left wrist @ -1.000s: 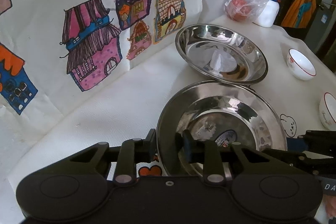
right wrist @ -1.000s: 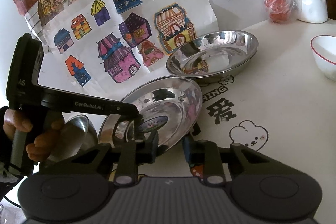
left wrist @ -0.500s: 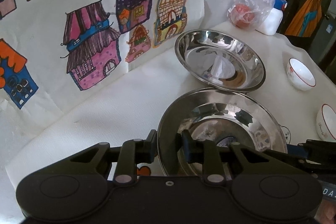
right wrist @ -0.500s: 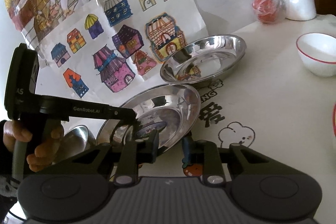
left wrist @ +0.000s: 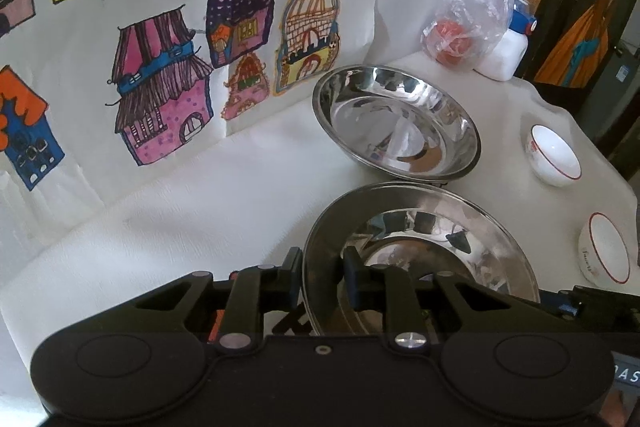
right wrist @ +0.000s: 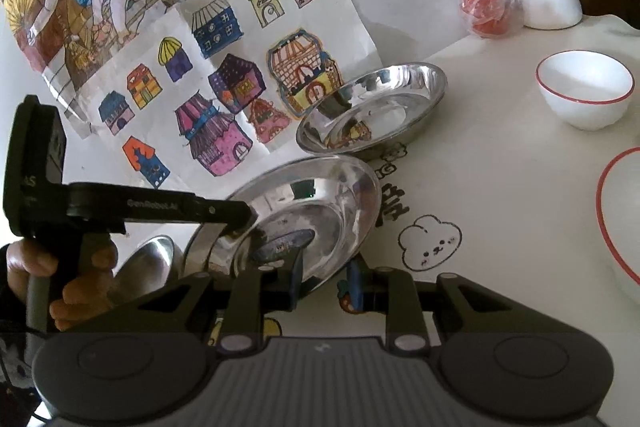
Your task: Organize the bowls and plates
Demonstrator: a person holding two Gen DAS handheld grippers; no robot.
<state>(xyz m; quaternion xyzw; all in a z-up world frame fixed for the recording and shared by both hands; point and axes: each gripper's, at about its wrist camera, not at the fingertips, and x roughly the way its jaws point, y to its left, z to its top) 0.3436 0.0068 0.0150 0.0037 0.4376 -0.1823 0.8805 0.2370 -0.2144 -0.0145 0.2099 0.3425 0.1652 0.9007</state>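
Both tongs grip one steel plate (right wrist: 312,215) by opposite rims, holding it tilted above the bench (right wrist: 500,195), its hollow facing up and toward the left tongs. The left tongs (left wrist: 322,277), whose jaws have just been closing, pinch the plate's near rim, one finger outside and one inside the bowl of it. The right tongs (right wrist: 325,277), narrow, clamp the opposite edge. Just beyond the held plate's far rim, a second steel plate (left wrist: 396,123) rests flat on the bench below a drawing of houses (left wrist: 160,95). To the right of both tongs, two white bowls (left wrist: 554,155) stand apart on open cloth.
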